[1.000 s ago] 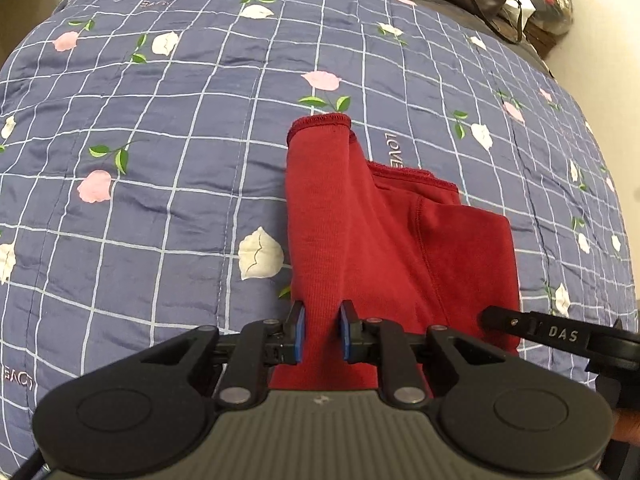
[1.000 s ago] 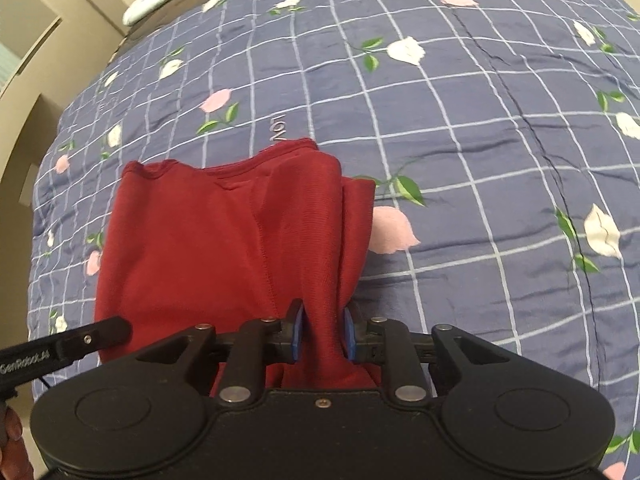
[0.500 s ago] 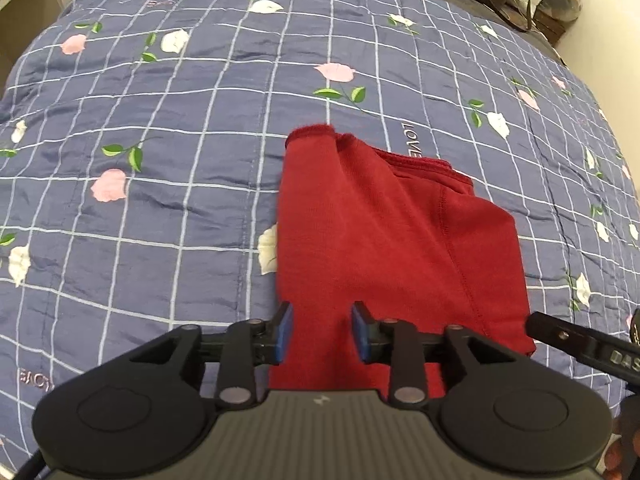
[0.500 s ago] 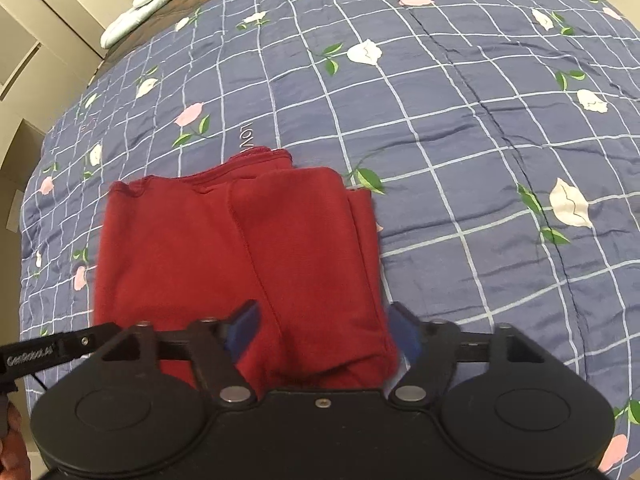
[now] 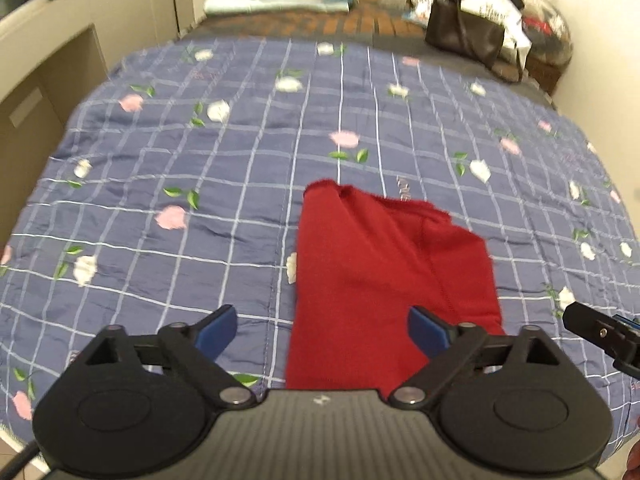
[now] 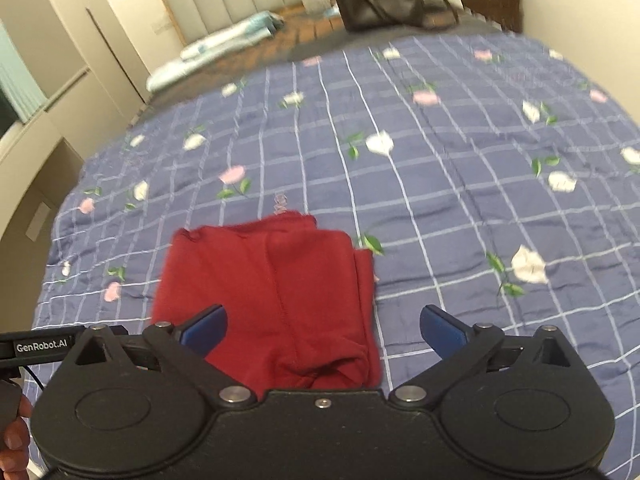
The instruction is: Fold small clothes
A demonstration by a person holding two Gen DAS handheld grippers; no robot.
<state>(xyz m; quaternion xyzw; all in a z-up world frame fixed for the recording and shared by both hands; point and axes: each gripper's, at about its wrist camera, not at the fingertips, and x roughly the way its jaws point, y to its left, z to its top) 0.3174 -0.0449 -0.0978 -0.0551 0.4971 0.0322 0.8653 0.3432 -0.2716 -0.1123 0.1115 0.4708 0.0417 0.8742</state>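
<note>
Our left gripper (image 5: 322,330) and right gripper (image 6: 323,328) above a folded red garment (image 5: 384,280) lying flat on the blue flowered quilt (image 5: 200,184), both sets of jaws just opened wide, cloth below them, nothing gripped, a dark bag (image 5: 468,38) beyond.

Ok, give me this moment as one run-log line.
left gripper: open, just opened, nothing held | right gripper: open, just opened, nothing held | red garment: folded, lying on quilt
</note>
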